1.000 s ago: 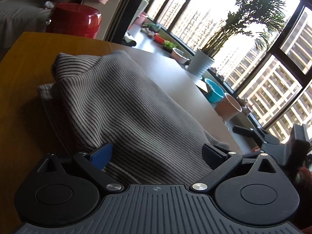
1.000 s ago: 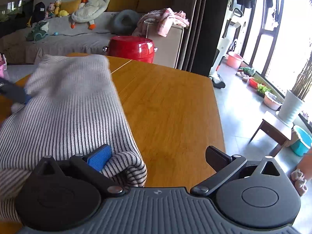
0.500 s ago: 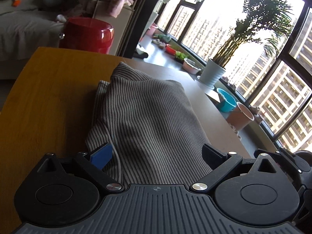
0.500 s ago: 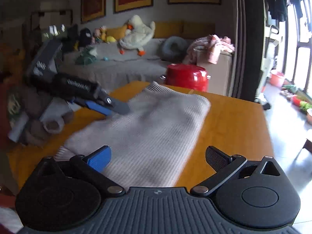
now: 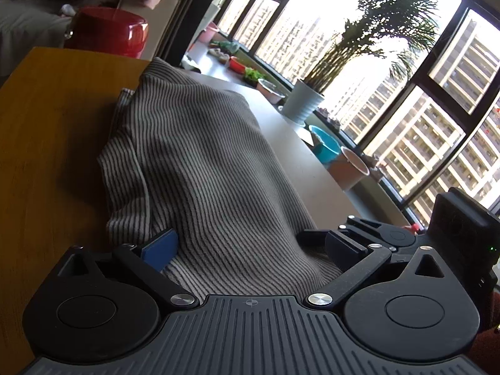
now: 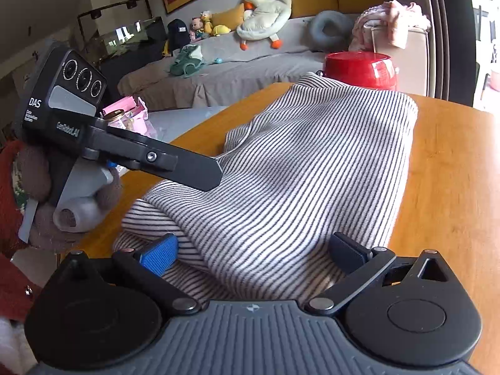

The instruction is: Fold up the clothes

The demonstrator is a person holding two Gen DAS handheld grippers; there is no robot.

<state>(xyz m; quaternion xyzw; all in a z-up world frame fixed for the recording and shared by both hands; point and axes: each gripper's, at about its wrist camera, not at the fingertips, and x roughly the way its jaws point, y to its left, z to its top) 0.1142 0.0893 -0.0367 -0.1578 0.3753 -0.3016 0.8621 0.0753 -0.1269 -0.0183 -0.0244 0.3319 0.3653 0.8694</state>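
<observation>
Striped knit, grey and off-white, lies folded along the right-hand edge of the wooden table (image 6: 443, 168), its far end reaching toward the corner nearest the red pot (image 6: 359, 68). This garment (image 6: 312, 168) sits doubled over, a lower layer peeking out on the left, so the task looks well along, with a last fold or a squaring-up left.

On the left of the right wrist view, the left gripper (image 6: 200, 172) hovers over the cloth's near left edge, held in a gloved hand (image 6: 40, 193). From its own camera both pads stand wide with fabric bulging between them, gripping nothing; probably it is placed to pin or catch the loose layer.

Further right, the right gripper (image 6: 253, 250) straddles the near end, jaws spread wide. Whether its pads press the cloth is hard to tell.
</observation>
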